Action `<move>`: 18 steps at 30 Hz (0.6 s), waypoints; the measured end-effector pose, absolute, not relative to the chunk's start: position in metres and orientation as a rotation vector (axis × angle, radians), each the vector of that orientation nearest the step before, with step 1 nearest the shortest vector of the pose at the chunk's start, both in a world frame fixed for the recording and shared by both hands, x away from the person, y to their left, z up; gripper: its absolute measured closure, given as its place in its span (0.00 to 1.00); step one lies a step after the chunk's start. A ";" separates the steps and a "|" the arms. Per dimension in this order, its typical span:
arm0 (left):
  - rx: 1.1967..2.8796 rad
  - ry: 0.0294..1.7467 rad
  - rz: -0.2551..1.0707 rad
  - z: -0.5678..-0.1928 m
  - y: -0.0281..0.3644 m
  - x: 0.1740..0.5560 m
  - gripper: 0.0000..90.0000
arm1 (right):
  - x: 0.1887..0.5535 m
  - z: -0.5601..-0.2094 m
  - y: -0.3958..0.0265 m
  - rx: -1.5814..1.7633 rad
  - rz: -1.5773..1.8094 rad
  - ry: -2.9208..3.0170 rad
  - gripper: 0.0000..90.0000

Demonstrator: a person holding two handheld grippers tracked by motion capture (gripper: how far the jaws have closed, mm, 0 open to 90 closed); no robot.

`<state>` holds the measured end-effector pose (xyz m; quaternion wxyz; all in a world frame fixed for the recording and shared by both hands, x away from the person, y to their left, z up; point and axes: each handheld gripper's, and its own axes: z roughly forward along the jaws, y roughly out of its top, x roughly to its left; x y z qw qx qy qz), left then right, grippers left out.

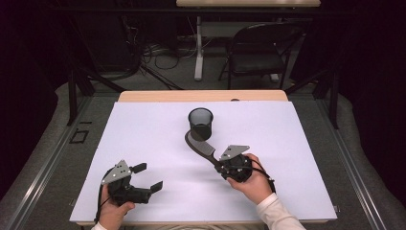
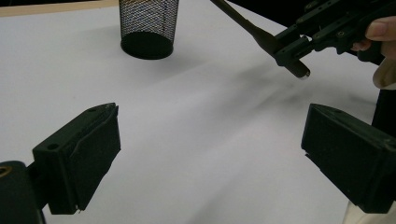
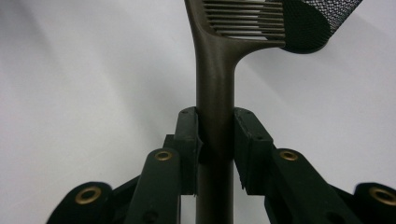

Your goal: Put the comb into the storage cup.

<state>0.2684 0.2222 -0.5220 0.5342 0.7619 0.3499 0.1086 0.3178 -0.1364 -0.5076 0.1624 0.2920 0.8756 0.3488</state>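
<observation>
High view: my right claw (image 1: 221, 165) clamped on comb (image 1: 200, 146) handle, frame centre, teeth end near mesh cup (image 1: 200, 122); left claw (image 1: 147, 177) wide open, empty. Next, I judge: lift comb, tip into cup.

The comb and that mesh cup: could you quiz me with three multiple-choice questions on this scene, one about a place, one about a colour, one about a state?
1. Where is the cup?
A. On the white sheet, toward the far side
B. On the floor beside the chair
C. Between the left gripper's jaws

2. What colour is the comb?
A. Bright red
B. Dark brown
C. White

3. How are the two grippers?
A. Both open and empty
B. Left shut on the comb, right open
C. Right shut on the comb, left open and empty

Answers:
1. A: the high view shows it standing on the sheet, beyond both hands.
2. B: the right gripper view shows a dark brown handle and teeth.
3. C: the right gripper clamps the comb's handle; the left gripper has only bare sheet between its spread jaws.
</observation>
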 end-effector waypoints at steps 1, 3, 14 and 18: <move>1.817 0.838 0.257 -0.522 0.222 0.269 0.05 | 0.317 -0.508 -0.137 0.834 0.997 2.492 0.81; 1.820 0.843 0.254 -0.522 0.222 0.269 0.05 | 0.316 -0.508 -0.137 0.832 1.019 2.475 0.81; 1.813 0.877 0.237 -0.524 0.222 0.273 0.05 | 0.311 -0.512 -0.137 0.836 1.082 2.424 0.81; 1.794 0.889 0.248 -0.523 0.225 0.274 0.15 | 0.309 -0.515 -0.135 0.829 1.100 2.403 0.81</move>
